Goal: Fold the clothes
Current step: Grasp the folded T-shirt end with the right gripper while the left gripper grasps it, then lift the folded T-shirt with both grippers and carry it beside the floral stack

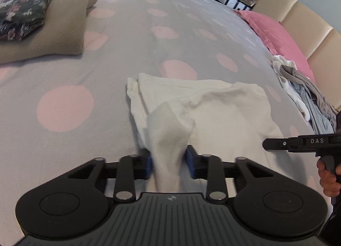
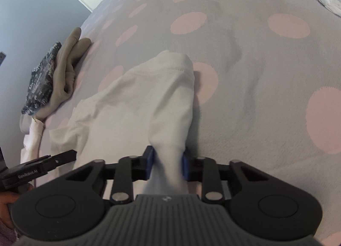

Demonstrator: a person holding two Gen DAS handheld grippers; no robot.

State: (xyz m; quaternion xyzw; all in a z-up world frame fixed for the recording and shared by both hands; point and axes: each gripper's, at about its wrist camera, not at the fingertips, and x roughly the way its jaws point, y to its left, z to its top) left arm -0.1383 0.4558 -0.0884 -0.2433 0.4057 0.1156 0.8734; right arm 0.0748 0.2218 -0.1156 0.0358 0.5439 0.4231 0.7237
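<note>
Scanning L to R, you've got this:
Far left: floral dark garment (image 1: 21, 5) sits folded on top of a folded tan garment (image 1: 59, 24), both on the bed, well apart from your work.
Bed: grey cover w/ pink dots (image 1: 64, 107), carries everything.
White garment (image 1: 223, 113): lies mid-bed, partly flat, wrinkled; near edge is bunched up toward you at two spots. Right wrist view shows it too (image 2: 136, 105), a sleeve trailing off to the left.
Left gripper (image 1: 169, 161): your jaws are clamped on a gathered hump of the white cloth; blue pads (image 1: 149, 163) press it from both sides, fabric runs up between them toward the cam.
Right gripper (image 2: 167, 163): same story, jaws pinching a raised fold at the garment's right edge, blue pads (image 2: 150, 160) squeezing the cloth.
Cross views: each cam catches the other gripper beside it, w/ part of your hand (image 1: 328, 179) on its handle.
Right side: loose pile of grey & white clothes (image 1: 304, 98) near the bed edge, unfolded, apart from the white garment.
Behind pile: pink pillow (image 1: 277, 32) against a beige padded headboard (image 1: 309, 26).
</note>
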